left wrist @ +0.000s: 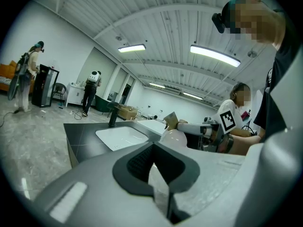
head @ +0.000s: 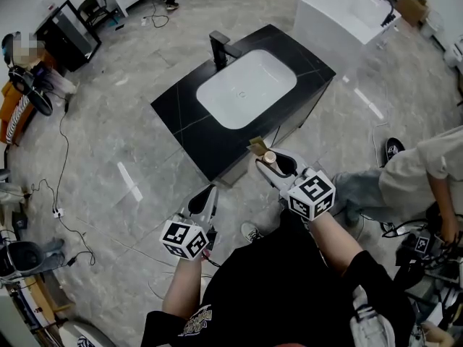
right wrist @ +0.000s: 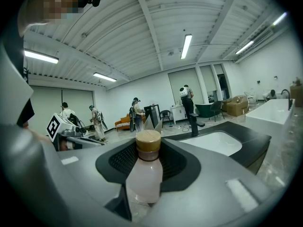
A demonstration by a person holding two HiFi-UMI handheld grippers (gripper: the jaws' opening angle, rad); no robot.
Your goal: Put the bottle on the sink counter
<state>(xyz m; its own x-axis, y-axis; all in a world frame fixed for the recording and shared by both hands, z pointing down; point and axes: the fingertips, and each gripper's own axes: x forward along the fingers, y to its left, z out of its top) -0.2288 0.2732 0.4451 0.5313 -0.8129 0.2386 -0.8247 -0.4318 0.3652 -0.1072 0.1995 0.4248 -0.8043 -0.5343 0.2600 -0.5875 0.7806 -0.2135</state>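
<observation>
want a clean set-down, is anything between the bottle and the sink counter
Nothing visible. The bottle, clamped in the right gripper, is just off the near corner of the sink counter, and the black top there is bare. Only the faucet stands on it, beyond the basin.

1. I'm in a big open hall, probably a test studio rather than a home.
2. A black counter [head: 181,114] with a white sink [head: 246,89] stands alone on the tiled floor [head: 108,143].
3. Loose cables [head: 65,165], a bathtub [head: 347,13], strip lights [left wrist: 214,56] overhead.
</observation>
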